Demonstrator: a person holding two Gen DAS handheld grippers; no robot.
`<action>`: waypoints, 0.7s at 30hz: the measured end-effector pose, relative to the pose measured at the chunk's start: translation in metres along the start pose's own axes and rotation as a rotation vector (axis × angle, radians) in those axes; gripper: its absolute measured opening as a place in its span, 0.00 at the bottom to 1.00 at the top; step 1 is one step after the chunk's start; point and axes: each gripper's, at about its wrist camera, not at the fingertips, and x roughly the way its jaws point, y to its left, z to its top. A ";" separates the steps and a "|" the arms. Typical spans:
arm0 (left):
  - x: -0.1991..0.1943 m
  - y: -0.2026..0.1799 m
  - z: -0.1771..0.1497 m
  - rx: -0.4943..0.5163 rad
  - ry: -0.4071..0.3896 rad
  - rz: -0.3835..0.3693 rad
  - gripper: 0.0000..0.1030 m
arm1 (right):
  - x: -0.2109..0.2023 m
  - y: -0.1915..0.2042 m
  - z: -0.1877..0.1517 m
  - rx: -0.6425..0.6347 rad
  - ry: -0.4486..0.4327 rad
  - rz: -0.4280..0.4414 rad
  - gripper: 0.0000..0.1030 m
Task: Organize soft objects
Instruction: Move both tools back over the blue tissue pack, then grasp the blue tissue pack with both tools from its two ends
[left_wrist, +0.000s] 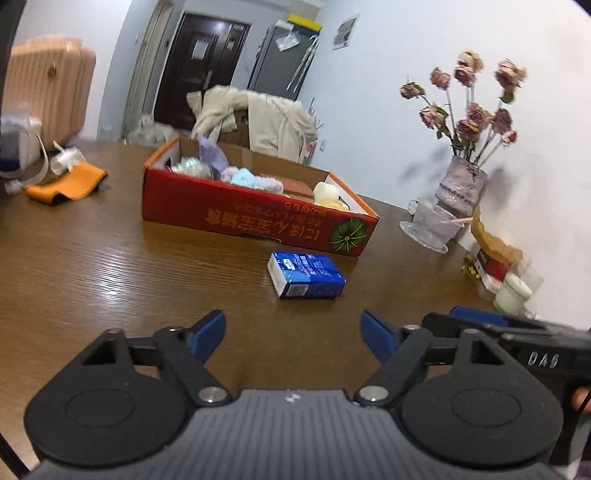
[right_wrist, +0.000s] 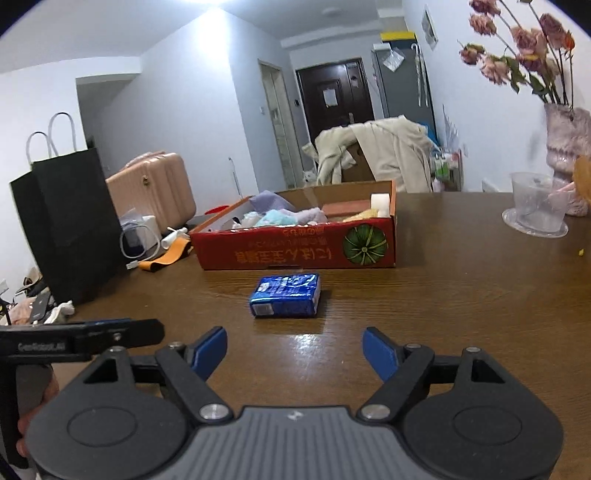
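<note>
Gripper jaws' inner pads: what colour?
Blue pads on black arms, clearest in the right wrist view.

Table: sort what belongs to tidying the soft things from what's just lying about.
Job:
tissue pack
red box
soft items in the box

Lying about:
vase
plastic cup
orange strap
black bag

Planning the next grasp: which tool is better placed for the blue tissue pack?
Right, probably. The blue tissue pack lies nearly centred ahead of the open right tool; for the left tool, also open, it sits off toward the right finger.
</note>
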 end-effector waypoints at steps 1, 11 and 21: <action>0.008 0.002 0.004 -0.016 0.011 -0.005 0.70 | 0.006 -0.001 0.004 -0.001 0.007 0.000 0.75; 0.102 0.017 0.047 -0.081 0.087 -0.008 0.51 | 0.114 -0.026 0.046 0.076 0.127 0.048 0.56; 0.137 0.037 0.042 -0.122 0.152 -0.126 0.34 | 0.152 -0.044 0.038 0.199 0.127 0.114 0.23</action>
